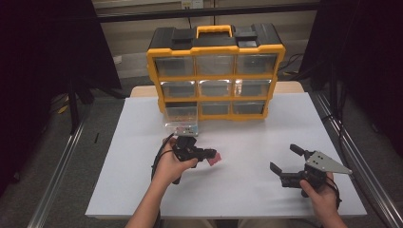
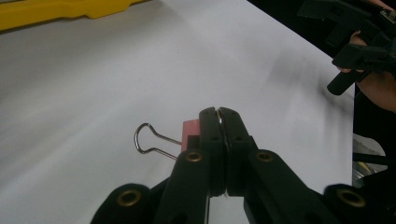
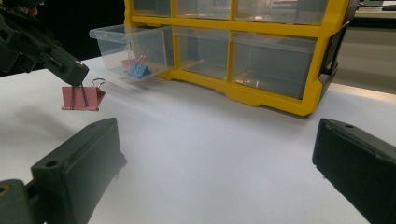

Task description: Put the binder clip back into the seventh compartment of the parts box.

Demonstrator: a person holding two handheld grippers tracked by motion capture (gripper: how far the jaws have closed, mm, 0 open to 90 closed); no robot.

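My left gripper (image 1: 209,154) is shut on a pink binder clip (image 1: 215,158), held just above the white table. In the left gripper view the jaws meet tip to tip at the left gripper (image 2: 219,112), with the clip's pink body (image 2: 190,128) and a wire handle (image 2: 149,139) sticking out to the left. The right gripper view shows the pink clip (image 3: 83,98) hanging from that gripper (image 3: 77,74) by a wire handle. My right gripper (image 1: 286,159) rests low at the table's front right, jaws wide apart and empty, its fingers (image 3: 77,163) framing bare table.
A yellow-and-black drawer organiser (image 1: 216,71) stands at the back of the white table (image 1: 266,137). Its bottom-left clear drawer (image 1: 181,119) is pulled out and holds a blue clip (image 3: 138,70) and a pink one. The table's edges drop to a dark floor.
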